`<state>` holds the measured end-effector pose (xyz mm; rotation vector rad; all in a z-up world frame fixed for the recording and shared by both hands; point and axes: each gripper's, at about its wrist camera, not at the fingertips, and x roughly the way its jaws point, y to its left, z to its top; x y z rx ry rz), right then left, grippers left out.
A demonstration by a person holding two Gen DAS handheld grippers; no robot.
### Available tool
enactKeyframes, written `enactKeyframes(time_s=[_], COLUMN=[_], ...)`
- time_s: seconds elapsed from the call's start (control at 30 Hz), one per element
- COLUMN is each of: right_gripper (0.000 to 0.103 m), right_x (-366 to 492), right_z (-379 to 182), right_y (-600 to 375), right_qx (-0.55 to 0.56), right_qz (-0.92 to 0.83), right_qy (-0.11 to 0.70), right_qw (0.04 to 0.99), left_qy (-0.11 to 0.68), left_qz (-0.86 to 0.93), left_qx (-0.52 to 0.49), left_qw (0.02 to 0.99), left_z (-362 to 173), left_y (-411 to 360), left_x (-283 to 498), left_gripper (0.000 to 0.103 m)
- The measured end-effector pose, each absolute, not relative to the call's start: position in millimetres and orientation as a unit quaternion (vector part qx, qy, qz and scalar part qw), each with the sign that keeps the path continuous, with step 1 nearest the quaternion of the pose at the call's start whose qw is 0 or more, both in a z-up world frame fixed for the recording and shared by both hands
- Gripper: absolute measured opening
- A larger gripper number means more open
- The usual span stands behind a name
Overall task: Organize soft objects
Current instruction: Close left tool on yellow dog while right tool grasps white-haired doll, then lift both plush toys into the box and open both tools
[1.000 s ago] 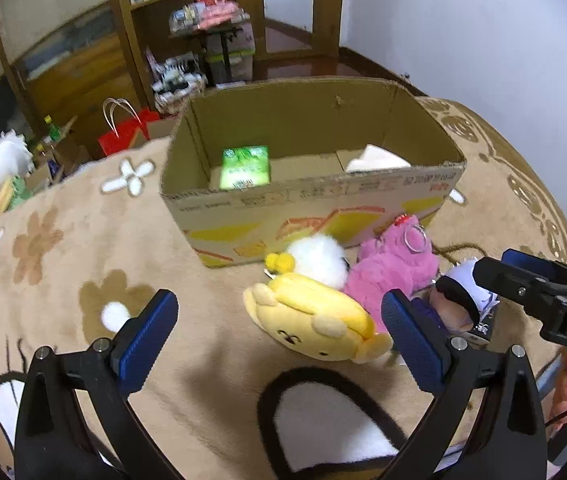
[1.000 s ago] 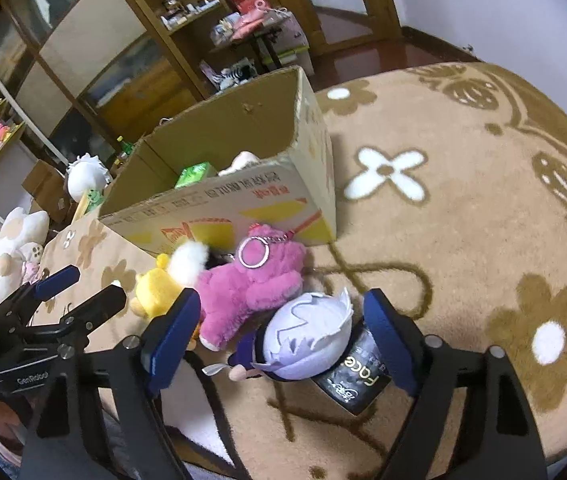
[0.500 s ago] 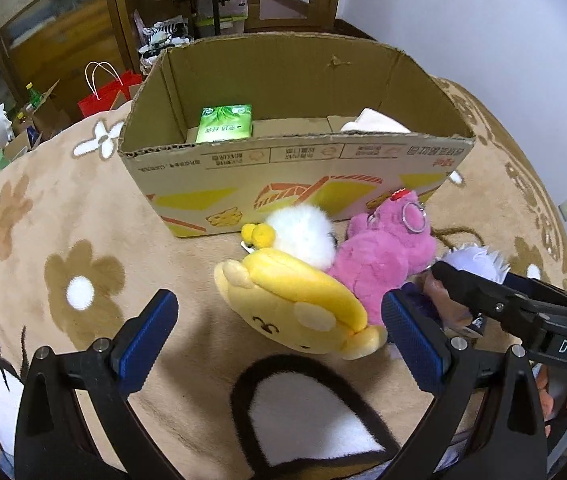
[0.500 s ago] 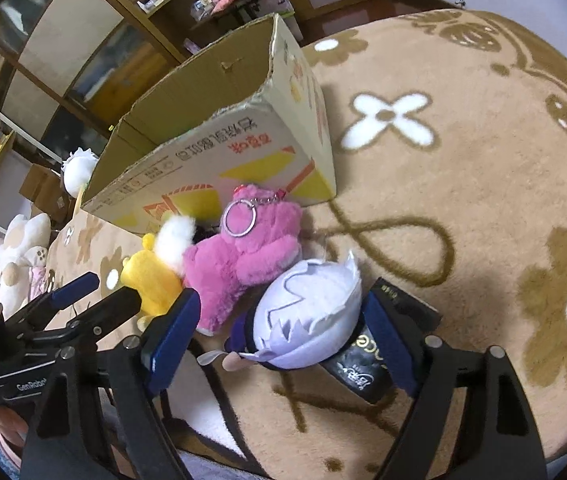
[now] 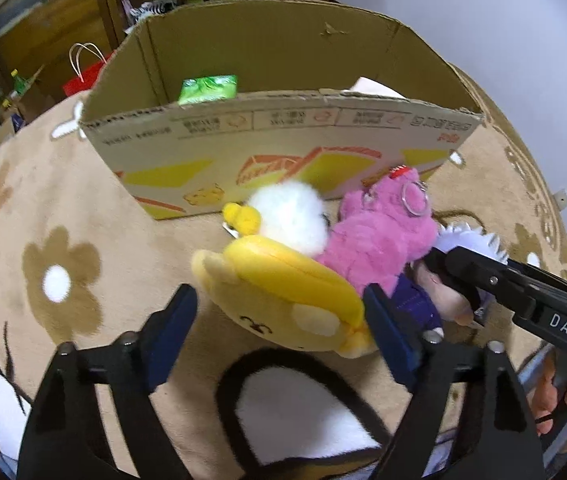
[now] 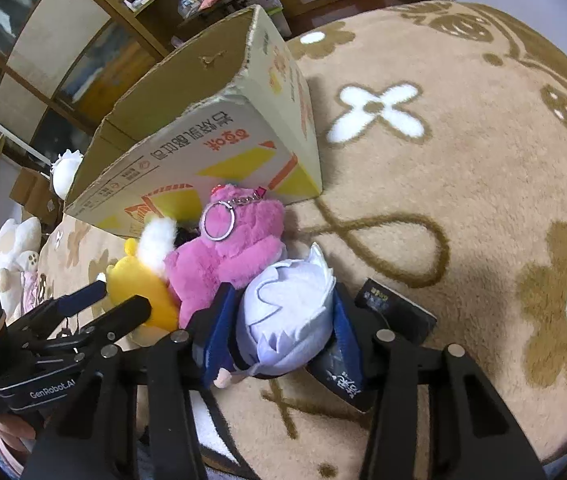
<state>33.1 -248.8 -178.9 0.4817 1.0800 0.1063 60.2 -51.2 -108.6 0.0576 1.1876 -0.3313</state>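
Both grippers point steeply down at the toy pile. My right gripper [image 6: 281, 322] has just been closing, and its blue pads [image 6: 219, 328] now press both sides of the white-haired doll's head [image 6: 287, 316], so I have hold of it. My left gripper [image 5: 279, 336] has also been closing around the yellow bear plush [image 5: 283, 300]: its right pad [image 5: 387, 332] sits against the bear's edge, its left pad [image 5: 171, 332] stands just clear of the bear's ear, so that grip is not made.

Beyond the left gripper's tips lie a white fluffy toy with a yellow beak [image 5: 287, 220] and a pink plush bear with a key ring [image 5: 379, 240], both touching the front wall of the cardboard box [image 5: 283, 148]. Everything rests on a tan flowered carpet [image 6: 463, 184].

Only the left view looks into the box, where a green packet [image 5: 208, 88] and something white [image 5: 371, 88] lie. Only the right view shows the black packet [image 6: 399, 312] under the doll, beside my right pad. The left view alone shows the doll's purple clothing [image 5: 415, 300] and my fingers [image 5: 551, 396] on the right handle.
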Motion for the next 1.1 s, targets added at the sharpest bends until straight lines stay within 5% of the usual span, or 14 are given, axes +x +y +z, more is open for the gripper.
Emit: enactKeyframes(time_s=[0.37,0.77,1.1], right_gripper=[0.049,0.045,0.045], right_x=[25,7,-10], right_z=[-150,-112,-74], right_y=[-243,-240,-247], right_qx=[0.190,0.164,0.144], right_qz=[0.044,0.047,0.034], right_qy=[0.459,0.372,0.265], right_qw=[0.867,0.912,0.953], left_qy=[0.536,0.489,0.376], left_qz=[-0.175,-0.156,-0.141], left_qx=[0.045,0.061,0.036], left_qw=[0.825,0.856,0.915], left_z=[-97,-76,-27], left_y=[-50,-44,-25], left_x=[46,29,7], left_gripper=[0.034,0.030,0.030])
